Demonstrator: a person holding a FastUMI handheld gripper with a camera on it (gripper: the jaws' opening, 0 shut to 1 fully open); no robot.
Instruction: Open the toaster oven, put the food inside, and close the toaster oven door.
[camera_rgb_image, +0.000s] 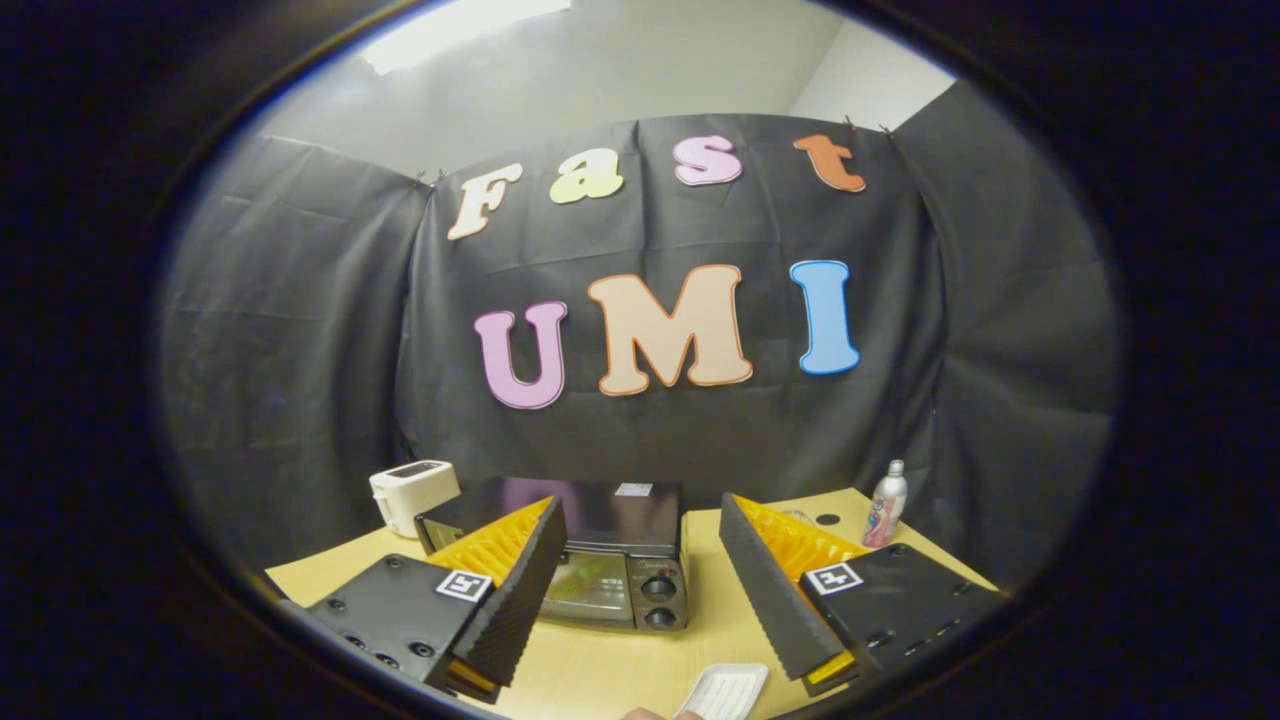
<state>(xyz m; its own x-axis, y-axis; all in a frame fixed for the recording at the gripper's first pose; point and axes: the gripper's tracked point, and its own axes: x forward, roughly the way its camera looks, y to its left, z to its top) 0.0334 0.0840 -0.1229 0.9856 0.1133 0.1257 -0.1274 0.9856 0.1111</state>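
Observation:
A black toaster oven (600, 560) stands on the wooden table (710, 600), its glass door shut and two knobs on its right side. It sits just beyond my fingers, partly behind the left one. My gripper (640, 590) is open, with nothing between the fingers (515, 590). A white dish (725, 692) lies on the table near me, between the fingers and toward the right one; whatever it holds is hidden. Something small pokes in beside the dish, too little of it showing to tell what it is.
A white toaster (410, 492) stands to the left of the oven at the back. A slim bottle (885, 505) stands at the table's back right, near a small round hole (827, 520) in the tabletop. Black cloth walls close off the back.

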